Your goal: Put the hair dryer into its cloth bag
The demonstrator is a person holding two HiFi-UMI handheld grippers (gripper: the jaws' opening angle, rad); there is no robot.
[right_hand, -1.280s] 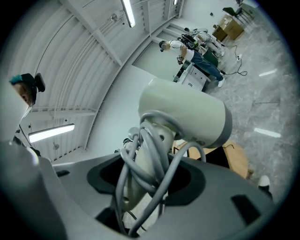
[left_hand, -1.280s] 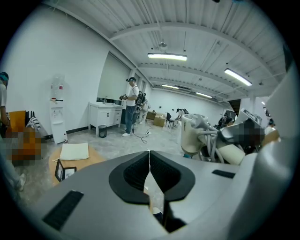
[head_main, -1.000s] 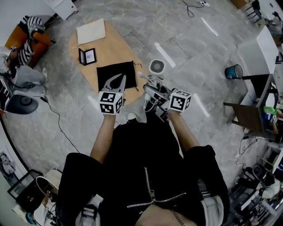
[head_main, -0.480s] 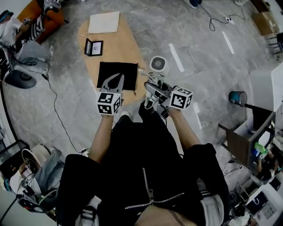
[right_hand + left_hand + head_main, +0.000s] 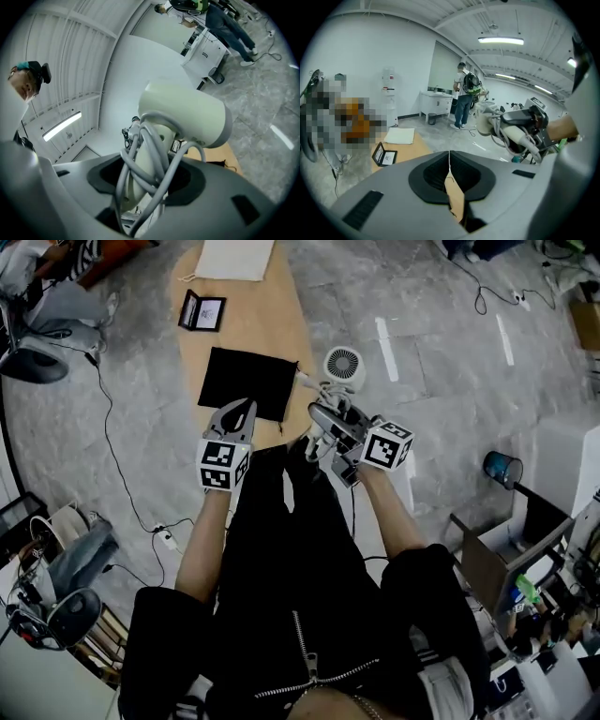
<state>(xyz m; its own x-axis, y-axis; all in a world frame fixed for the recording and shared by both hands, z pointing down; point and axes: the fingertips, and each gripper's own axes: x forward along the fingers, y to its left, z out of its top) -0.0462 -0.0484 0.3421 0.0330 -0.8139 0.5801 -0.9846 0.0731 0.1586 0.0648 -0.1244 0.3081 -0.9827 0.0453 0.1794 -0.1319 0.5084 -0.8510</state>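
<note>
Hair dryer [image 5: 183,117], pale, cord wound round its handle: clamped by the handle in right gripper [image 5: 325,420], at 3 o'clock of black cloth bag [image 5: 246,382]. Bag lies flat on wooden table [image 5: 281,324]. Left gripper [image 5: 236,414]: jaws pressed together, empty, at 6 o'clock of bag.

Beyond the left fingers [image 5: 232,418], a small black frame [image 5: 202,311] sits on the wooden desk [image 5: 281,334], with a white cloth [image 5: 234,259] farther off. Well right of the right fingers [image 5: 319,418], a blue bin [image 5: 501,468] stands on the grey floor [image 5: 422,381]
</note>
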